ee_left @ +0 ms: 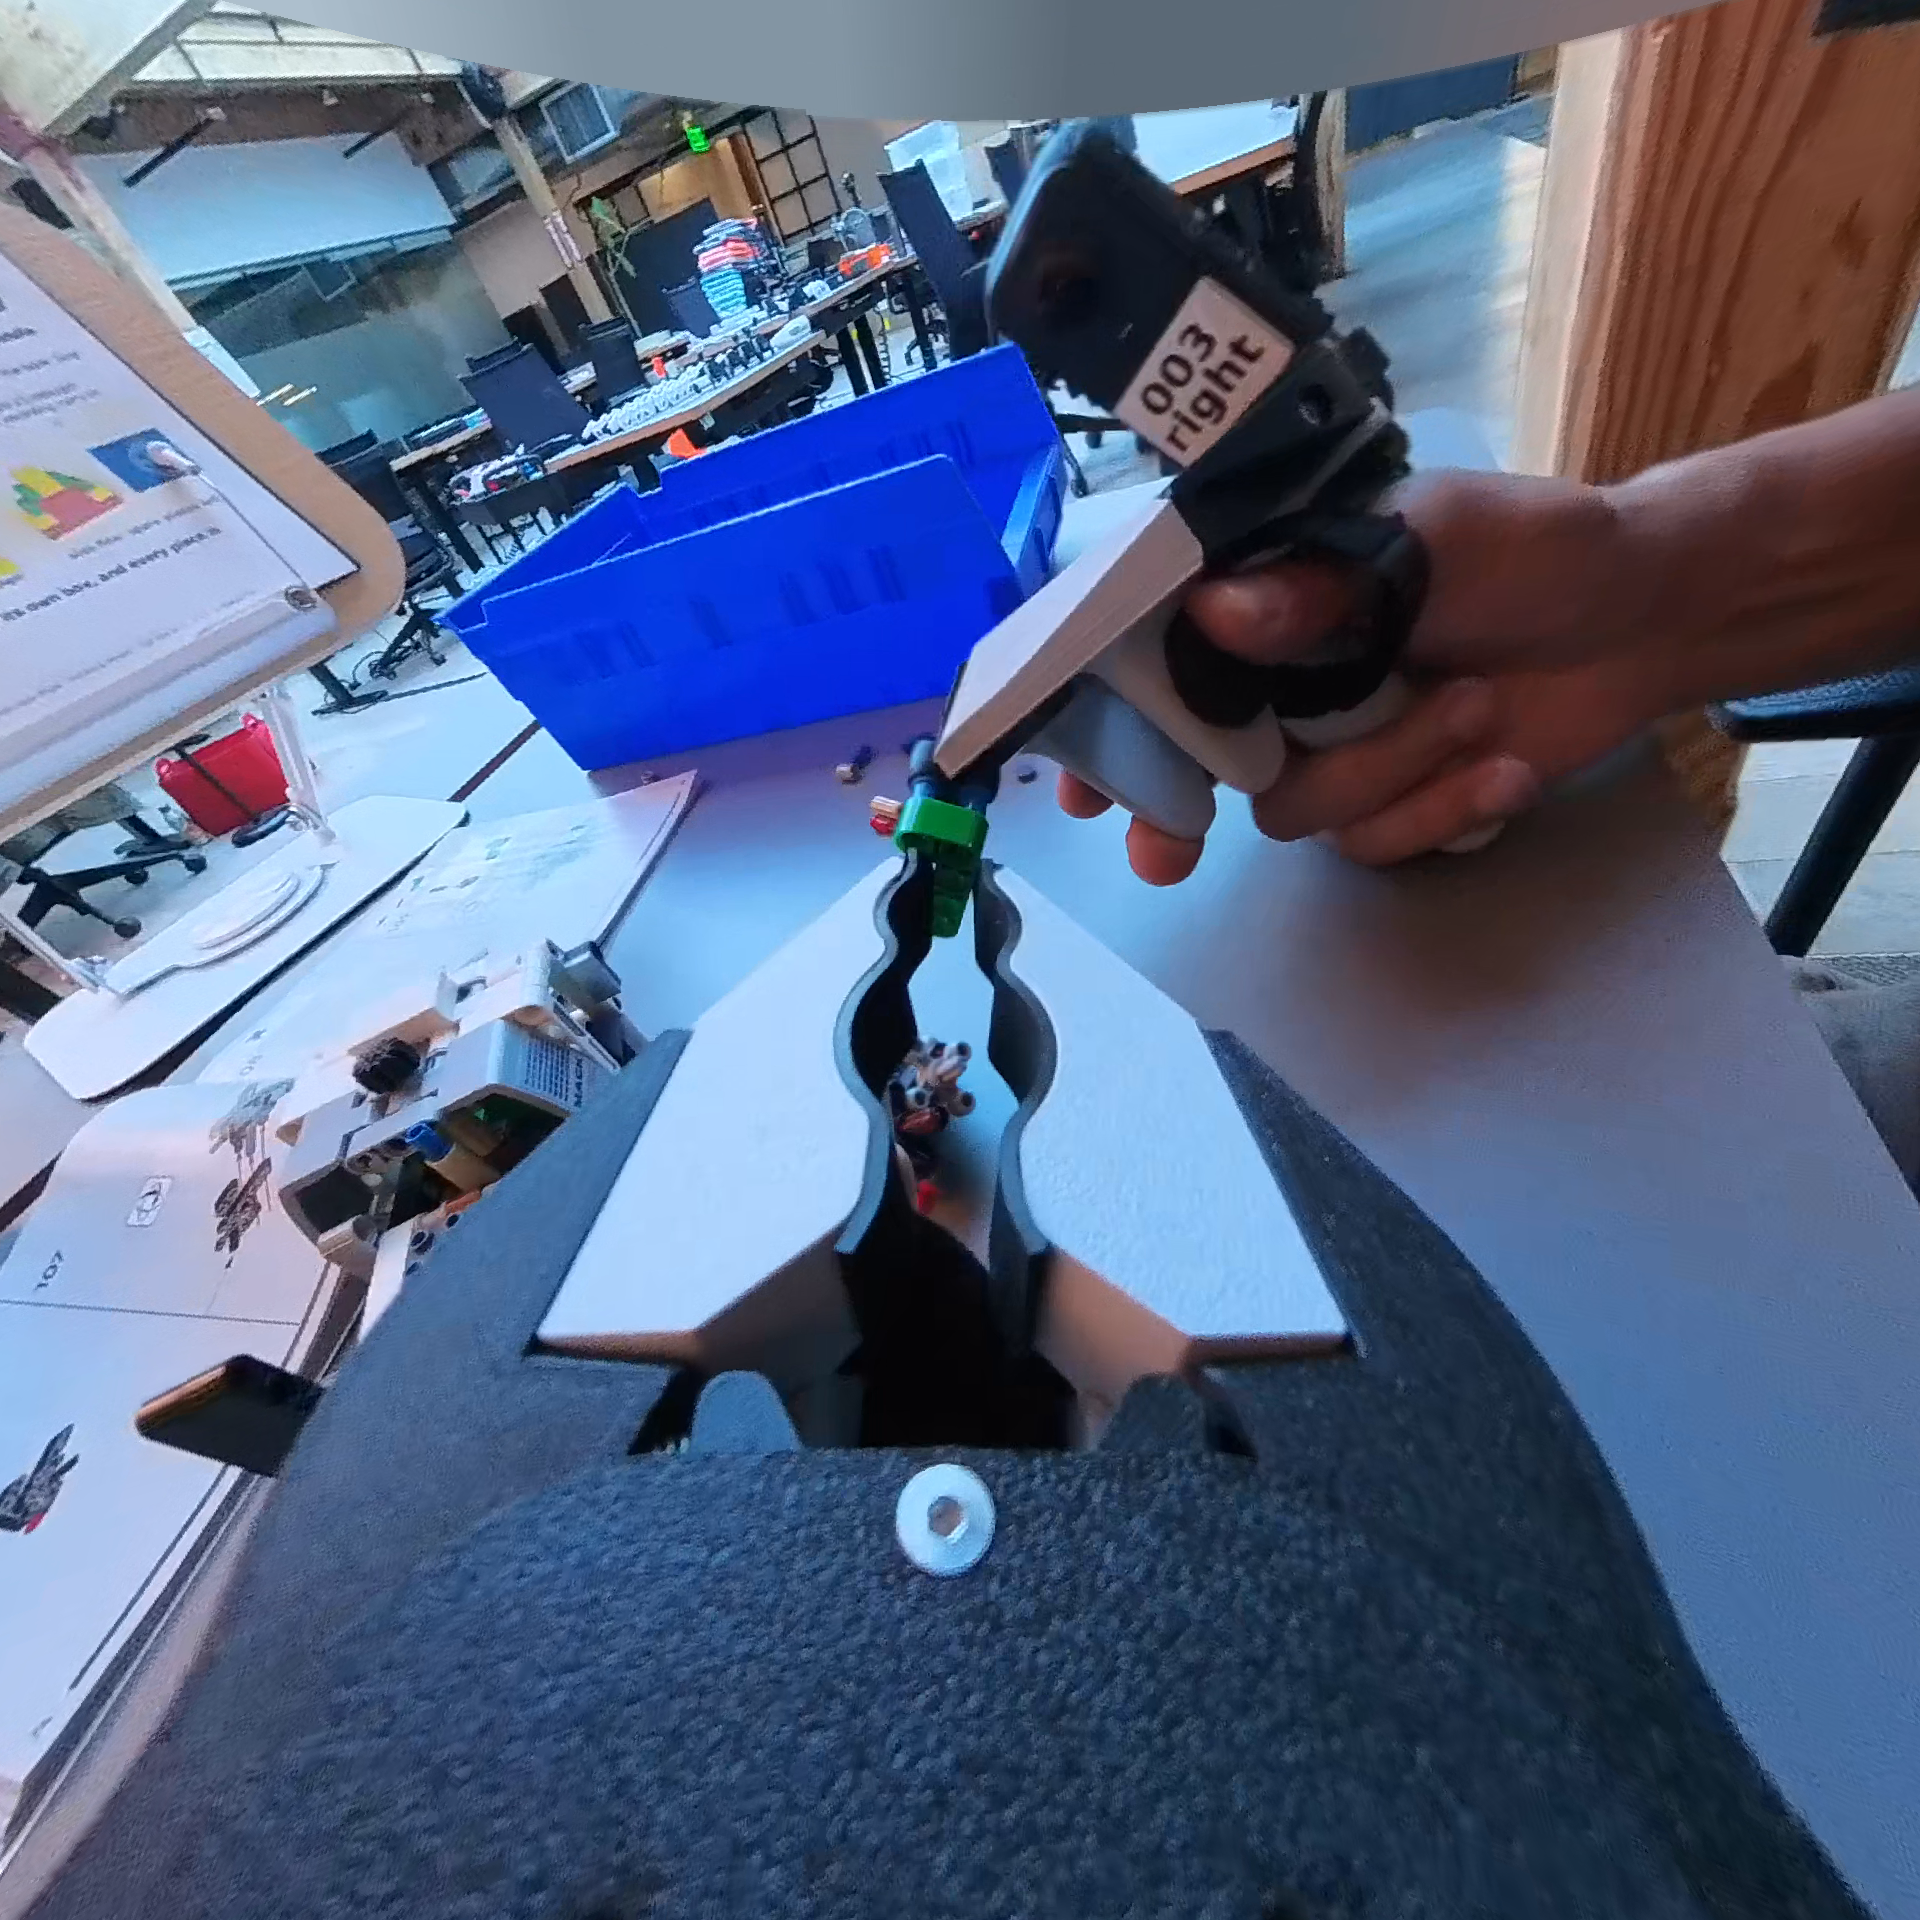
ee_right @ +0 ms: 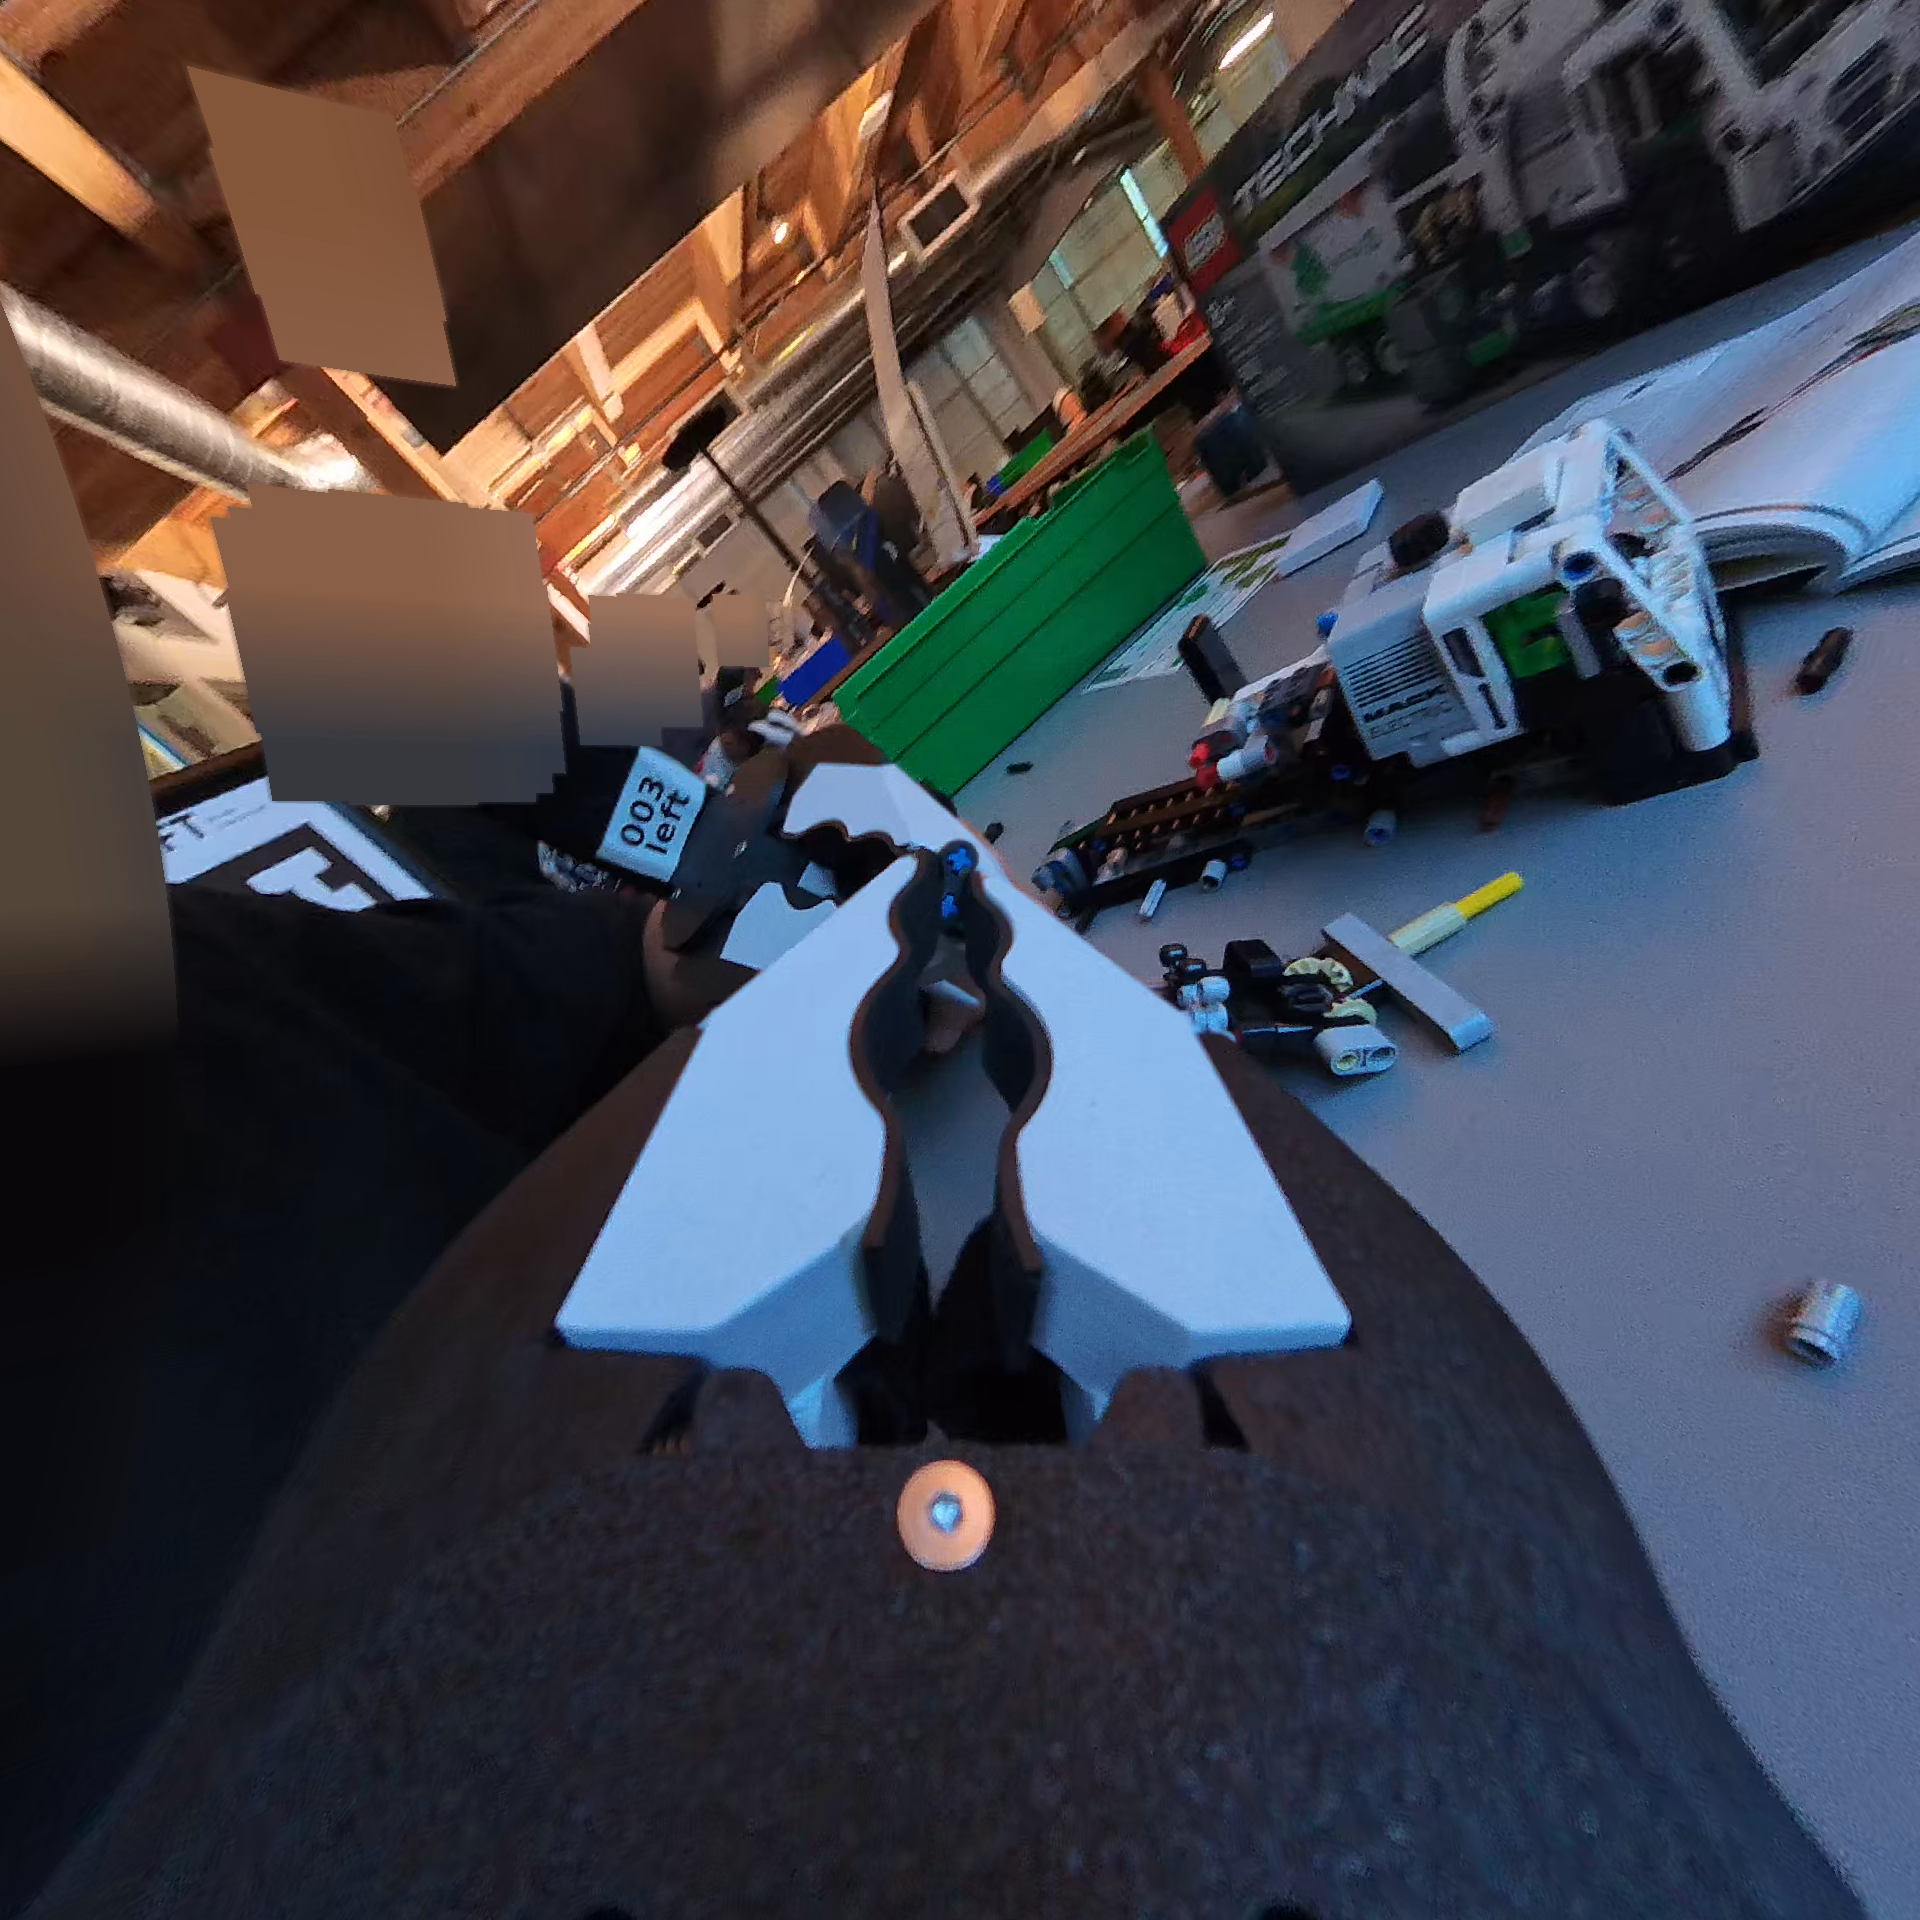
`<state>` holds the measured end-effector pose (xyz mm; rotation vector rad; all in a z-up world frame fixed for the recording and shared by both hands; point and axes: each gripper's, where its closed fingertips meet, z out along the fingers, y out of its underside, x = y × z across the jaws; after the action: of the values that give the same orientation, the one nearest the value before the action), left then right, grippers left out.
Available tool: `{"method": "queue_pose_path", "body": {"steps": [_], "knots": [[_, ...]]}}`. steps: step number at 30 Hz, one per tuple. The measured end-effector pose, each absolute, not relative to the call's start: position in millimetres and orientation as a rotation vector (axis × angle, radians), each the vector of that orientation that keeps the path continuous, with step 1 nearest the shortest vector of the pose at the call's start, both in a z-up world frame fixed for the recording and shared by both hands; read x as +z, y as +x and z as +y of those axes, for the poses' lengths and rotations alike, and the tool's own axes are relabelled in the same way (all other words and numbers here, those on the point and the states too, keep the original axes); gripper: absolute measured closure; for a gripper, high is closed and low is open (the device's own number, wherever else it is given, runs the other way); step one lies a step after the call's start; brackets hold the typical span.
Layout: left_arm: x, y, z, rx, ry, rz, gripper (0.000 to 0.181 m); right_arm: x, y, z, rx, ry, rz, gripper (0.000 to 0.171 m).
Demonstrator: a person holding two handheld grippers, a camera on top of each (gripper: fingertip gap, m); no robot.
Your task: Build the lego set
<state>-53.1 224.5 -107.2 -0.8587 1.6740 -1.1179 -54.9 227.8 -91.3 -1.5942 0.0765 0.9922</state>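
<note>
Left wrist view: the left gripper (ee_left: 943, 883) is nearly closed on a green piece (ee_left: 943, 854) at 12 o'clock; the right gripper (ee_left: 948, 781) pinches a blue pin (ee_left: 920, 771) touching it. Misaligned pushing may slip the piece. Its label I do not copy.

Right wrist view: the right gripper (ee_right: 954, 871) clamps the blue pin (ee_right: 956, 860); the white truck (ee_right: 1507, 644) lies at 2 o'clock, the printed box (ee_right: 1558, 208) at 1.
</note>
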Motion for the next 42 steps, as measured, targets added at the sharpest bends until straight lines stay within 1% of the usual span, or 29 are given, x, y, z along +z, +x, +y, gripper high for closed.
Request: {"method": "queue_pose_path", "body": {"steps": [3, 11, 19, 27, 39, 42], "knots": [[-106, -51, 225, -1.134, -0.888, 1.658, 0.176, -89, -51, 230, 0.88, -1.565, 0.099, 0.168], [-102, -47, 228, -1.127, -0.906, 1.609, 0.176, -83, -44, 231, 0.896, -1.474, 0.266, 0.168], [-102, -49, 225, -1.153, -0.874, 1.642, 0.176, -87, -50, 227, 1.009, -1.539, 0.185, 0.168], [-106, -51, 224, -1.088, -0.795, 1.669, 0.177, -91, -53, 225, 1.127, -1.574, 0.178, 0.168], [-113, -57, 220, -1.087, -0.706, 1.76, 0.176, -99, -60, 220, 1.126, -1.66, 0.1, 0.168], [-112, -60, 217, -1.123, -0.69, 1.77, 0.176, -99, -64, 217, 1.206, -1.665, 0.083, 0.169]]}}
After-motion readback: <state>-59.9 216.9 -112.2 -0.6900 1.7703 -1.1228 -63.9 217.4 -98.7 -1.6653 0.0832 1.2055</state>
